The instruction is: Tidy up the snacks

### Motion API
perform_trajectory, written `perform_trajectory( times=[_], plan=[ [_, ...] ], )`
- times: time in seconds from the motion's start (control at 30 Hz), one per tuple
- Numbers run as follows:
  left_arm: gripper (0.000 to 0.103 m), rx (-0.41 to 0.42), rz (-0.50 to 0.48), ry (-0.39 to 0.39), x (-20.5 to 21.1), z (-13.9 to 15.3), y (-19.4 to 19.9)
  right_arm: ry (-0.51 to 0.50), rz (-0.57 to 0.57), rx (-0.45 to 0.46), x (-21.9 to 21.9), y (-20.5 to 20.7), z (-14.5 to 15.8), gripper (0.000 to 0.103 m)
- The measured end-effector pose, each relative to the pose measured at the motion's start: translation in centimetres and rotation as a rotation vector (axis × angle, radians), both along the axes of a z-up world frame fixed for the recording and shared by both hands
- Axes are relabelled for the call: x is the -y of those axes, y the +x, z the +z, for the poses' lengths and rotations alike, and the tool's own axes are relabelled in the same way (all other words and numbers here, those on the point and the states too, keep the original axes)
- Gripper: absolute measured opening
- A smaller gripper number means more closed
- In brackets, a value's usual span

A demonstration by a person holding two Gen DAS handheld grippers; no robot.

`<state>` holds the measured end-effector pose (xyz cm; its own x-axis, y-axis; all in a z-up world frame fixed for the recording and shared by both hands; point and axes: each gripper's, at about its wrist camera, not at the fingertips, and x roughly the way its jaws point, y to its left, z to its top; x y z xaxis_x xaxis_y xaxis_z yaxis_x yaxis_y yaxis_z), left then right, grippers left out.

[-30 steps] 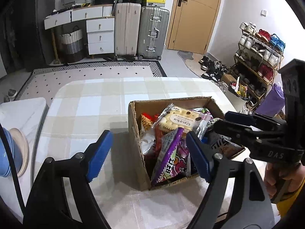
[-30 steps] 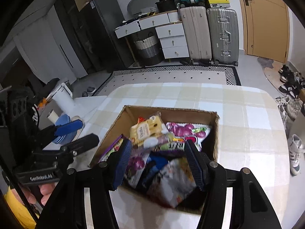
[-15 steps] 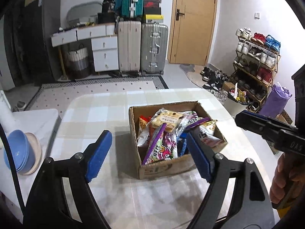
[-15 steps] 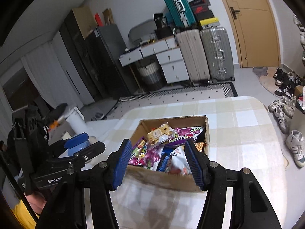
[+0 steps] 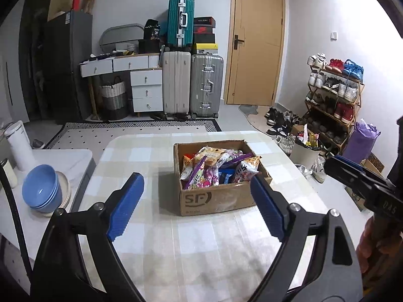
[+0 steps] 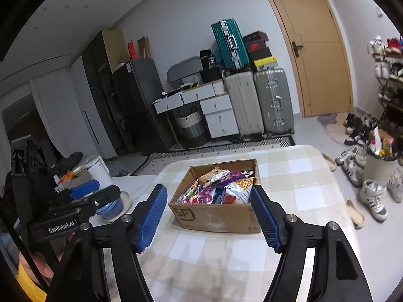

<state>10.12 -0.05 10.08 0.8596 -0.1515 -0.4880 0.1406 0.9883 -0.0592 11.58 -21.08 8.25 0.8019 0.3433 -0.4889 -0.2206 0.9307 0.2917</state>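
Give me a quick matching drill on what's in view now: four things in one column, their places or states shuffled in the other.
1. cardboard box
2. blue bowls
3. left gripper
4. teal suitcase

a. open, holding nothing
b. stacked on the white side surface
c. on top of the upright suitcases
d. on the checked table, full of snack packets

Pairs: 1-d, 2-b, 3-a, 4-c

blue bowls (image 5: 41, 188) on a side counter (image 5: 70, 158); suitcases (image 5: 192, 83) beside a door (image 5: 255, 42)

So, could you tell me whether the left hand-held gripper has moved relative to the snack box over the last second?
Yes. The left hand-held gripper has pulled back and up from the cardboard box, which looks smaller and farther ahead on the table.
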Motion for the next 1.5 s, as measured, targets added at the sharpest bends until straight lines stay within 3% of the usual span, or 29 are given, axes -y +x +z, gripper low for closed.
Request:
perform_trajectory(
  times=[0.1, 0.17, 0.37, 0.63, 0.87, 1.5],
  plan=[
    [0.089, 0.015, 0.020, -0.004, -0.5, 0.1, -2.3, -0.026, -0.004, 0.033, -0.2, -2.4, 0.2, 0.078],
    [0.103, 0.019, 0.033, -0.019, -1.2, 0.0, -3.8, -0.044, -0.007, 0.057, -0.4, -4.2, 0.3, 0.086],
    [0.103, 0.028, 0.071, -0.036, -2.9, -0.6, -7.3, -0.089, -0.024, 0.088, -1.1, -7.7, 0.2, 0.101],
    [0.103, 0.023, 0.099, 0.005, -3.2, -2.4, -10.0, -0.158, -0.065, 0.121, -2.3, -10.4, -1.3, 0.102],
    [0.103, 0.057, 0.139, 0.033, -3.0, -5.3, -11.9, -0.127, -0.085, 0.141, -2.4, -12.1, -3.6, 0.102],
    [0.103, 0.005, 0.122, 0.022, -1.3, -8.6, -10.9, -0.100, -0.109, 0.101, -1.6, -11.7, -5.6, 0.102]
  ],
)
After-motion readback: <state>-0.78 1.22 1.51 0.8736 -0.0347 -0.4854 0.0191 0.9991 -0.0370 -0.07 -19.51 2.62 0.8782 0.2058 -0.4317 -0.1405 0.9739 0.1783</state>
